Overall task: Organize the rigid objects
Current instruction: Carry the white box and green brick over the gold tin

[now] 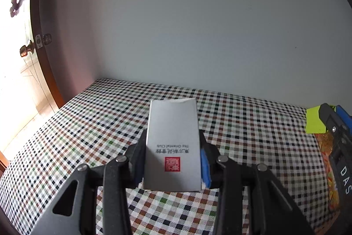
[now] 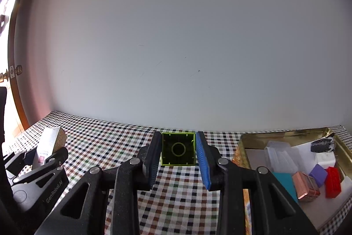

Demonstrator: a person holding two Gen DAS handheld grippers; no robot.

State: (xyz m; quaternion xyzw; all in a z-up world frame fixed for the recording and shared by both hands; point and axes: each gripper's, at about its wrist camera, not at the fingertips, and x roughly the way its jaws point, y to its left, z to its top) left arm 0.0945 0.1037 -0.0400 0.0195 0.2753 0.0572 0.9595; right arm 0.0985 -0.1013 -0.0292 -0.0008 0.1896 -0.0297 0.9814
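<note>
Left gripper (image 1: 173, 160) clamps the light, crushable carton (image 1: 172, 144) mid-sides; right gripper (image 2: 178, 154) pinches the stiff brick (image 2: 178, 149) (hollow) left of the tin (image 2: 286, 132).

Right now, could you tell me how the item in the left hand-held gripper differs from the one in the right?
The silver box is tall, closed and printed with a red stamp; the green block is squat, hollow and translucent, its open underside facing the camera. Both are clamped, one in the left hand-held gripper, one in the right hand-held gripper.

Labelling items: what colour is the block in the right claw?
Lime green block, hollow side facing the camera; clearest in the right wrist view.
</note>
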